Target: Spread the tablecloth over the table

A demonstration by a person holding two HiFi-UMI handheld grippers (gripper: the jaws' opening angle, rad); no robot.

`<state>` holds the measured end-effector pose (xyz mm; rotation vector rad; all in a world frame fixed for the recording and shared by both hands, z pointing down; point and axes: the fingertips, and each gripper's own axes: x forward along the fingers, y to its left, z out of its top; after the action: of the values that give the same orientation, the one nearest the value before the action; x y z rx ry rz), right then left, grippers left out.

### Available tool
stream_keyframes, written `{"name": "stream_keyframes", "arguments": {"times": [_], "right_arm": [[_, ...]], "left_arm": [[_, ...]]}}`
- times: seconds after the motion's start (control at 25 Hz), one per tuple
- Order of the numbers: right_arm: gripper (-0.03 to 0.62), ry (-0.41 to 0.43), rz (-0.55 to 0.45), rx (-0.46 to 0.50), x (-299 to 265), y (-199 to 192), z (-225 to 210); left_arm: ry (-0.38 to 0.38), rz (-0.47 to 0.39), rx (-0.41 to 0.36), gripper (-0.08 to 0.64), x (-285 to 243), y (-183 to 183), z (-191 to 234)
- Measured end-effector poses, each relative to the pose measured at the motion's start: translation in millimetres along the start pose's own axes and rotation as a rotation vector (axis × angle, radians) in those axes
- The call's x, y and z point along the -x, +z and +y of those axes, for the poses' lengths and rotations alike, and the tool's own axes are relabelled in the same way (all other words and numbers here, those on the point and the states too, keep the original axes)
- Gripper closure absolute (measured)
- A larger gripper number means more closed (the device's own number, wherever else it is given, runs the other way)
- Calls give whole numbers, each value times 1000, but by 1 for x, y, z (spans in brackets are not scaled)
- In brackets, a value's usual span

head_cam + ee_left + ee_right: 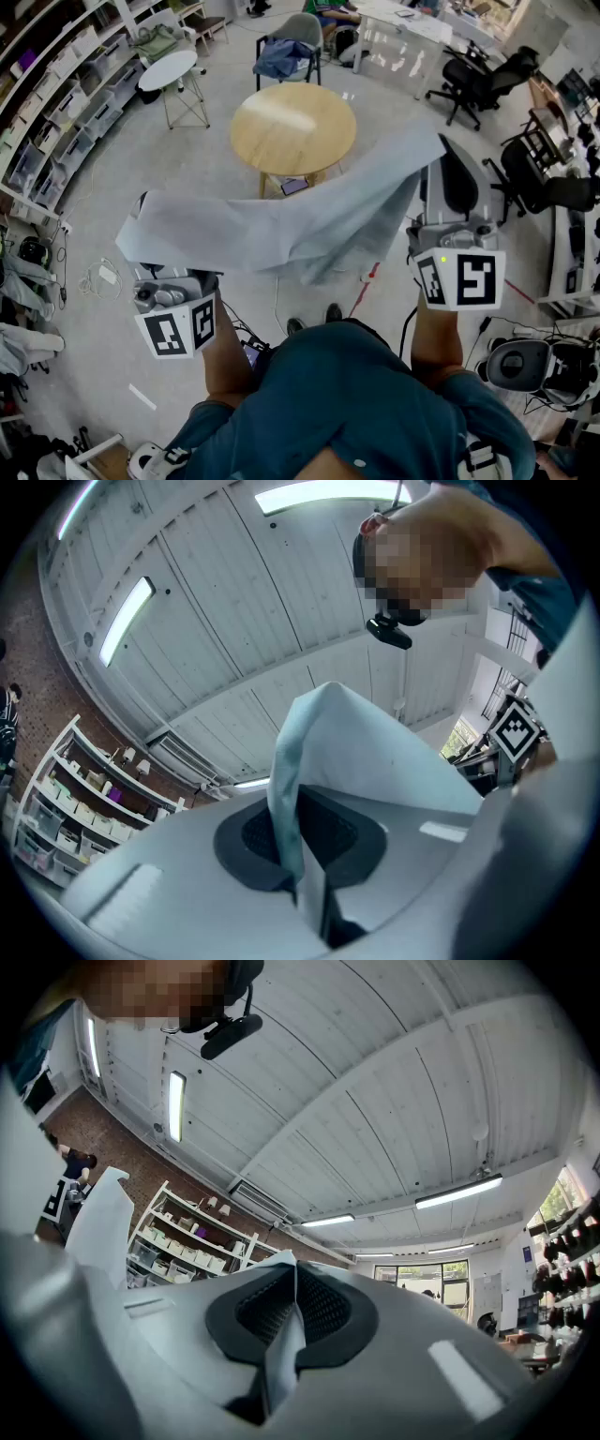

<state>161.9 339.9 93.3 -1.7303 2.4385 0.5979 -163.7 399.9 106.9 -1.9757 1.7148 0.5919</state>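
A pale grey-blue tablecloth (281,225) hangs stretched in the air between both grippers, in front of the round wooden table (292,127). My left gripper (141,211) is shut on the cloth's left end; in the left gripper view the tablecloth (375,761) rises out of the closed jaws toward the ceiling. My right gripper (442,155) is shut on the right end, held higher. In the right gripper view a thin edge of tablecloth (281,1344) is pinched between the black pads. Both grippers point upward. The table top is bare.
A small white side table (169,70) and a chair draped with cloth (286,56) stand beyond the round table. Shelving (56,103) lines the left wall. Black office chairs (478,80) and desks stand at the right. Cables (98,277) lie on the floor.
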Motion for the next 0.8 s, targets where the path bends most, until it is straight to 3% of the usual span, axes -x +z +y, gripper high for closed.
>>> {"name": "stream_keyframes", "arguments": {"times": [0.8], "right_arm": [[580,-68,-11,-16,25,17,14]], "left_arm": [[-4,-63,25,560,24,23,31]]}}
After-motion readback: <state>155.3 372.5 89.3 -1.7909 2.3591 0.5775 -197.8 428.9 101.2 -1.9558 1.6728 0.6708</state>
